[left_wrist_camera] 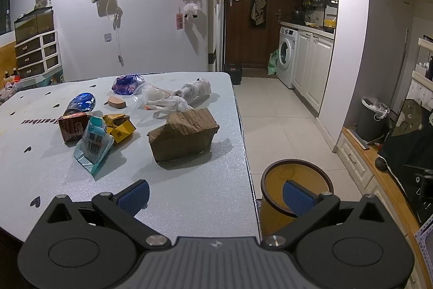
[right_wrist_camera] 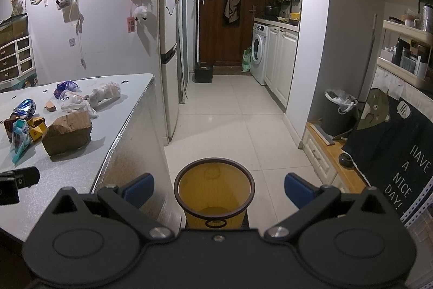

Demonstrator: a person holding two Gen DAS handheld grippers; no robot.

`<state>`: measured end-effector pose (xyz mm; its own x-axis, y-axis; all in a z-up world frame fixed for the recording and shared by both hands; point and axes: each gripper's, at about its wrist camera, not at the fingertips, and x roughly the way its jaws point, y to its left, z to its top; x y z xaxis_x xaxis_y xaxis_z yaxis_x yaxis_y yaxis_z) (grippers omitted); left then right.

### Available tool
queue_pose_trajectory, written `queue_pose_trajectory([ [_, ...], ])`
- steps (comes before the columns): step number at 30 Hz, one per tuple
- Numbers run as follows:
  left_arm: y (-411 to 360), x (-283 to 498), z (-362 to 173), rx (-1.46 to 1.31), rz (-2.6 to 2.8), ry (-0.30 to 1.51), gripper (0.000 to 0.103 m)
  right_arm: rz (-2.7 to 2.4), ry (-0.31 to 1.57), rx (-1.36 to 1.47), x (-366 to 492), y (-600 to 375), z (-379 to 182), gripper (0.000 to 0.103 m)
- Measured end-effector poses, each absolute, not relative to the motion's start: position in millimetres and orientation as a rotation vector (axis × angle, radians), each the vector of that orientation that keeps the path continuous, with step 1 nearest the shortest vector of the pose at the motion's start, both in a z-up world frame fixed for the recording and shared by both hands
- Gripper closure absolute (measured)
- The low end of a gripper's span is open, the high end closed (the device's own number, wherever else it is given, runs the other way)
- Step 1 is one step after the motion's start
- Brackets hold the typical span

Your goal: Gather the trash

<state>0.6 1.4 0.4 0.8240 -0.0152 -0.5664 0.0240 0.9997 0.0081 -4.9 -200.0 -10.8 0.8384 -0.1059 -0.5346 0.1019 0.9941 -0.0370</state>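
On the table (left_wrist_camera: 203, 180) the trash lies in a loose cluster toward the far left: a crushed cardboard box (left_wrist_camera: 184, 137) nearest, a teal wrapper (left_wrist_camera: 93, 142), a yellow carton (left_wrist_camera: 119, 126), a brown carton (left_wrist_camera: 71, 127), a blue can (left_wrist_camera: 81, 102) and crumpled plastic bags (left_wrist_camera: 167, 99) beyond. Just off the table's right edge, on the floor, stands an empty yellow bin (right_wrist_camera: 213, 191), placed, I judge, so pieces can be carried a short way and dropped in. Neither gripper holds anything. Low over the near table, the left gripper (left_wrist_camera: 216, 197) faces the cardboard box, its fingers spread wide. Directly above the bin's mouth hangs the right gripper (right_wrist_camera: 217, 190), level and pointing forward, its fingers also wide apart.
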Motion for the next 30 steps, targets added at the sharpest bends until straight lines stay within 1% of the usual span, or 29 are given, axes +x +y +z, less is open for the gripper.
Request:
queue_pose_trajectory([
  [30,-0.9,1.5,0.8,0.016,-0.024,0.598,0.0,-0.114,0.564,-0.008,-6.1,-200.5,-9.2,0.0],
])
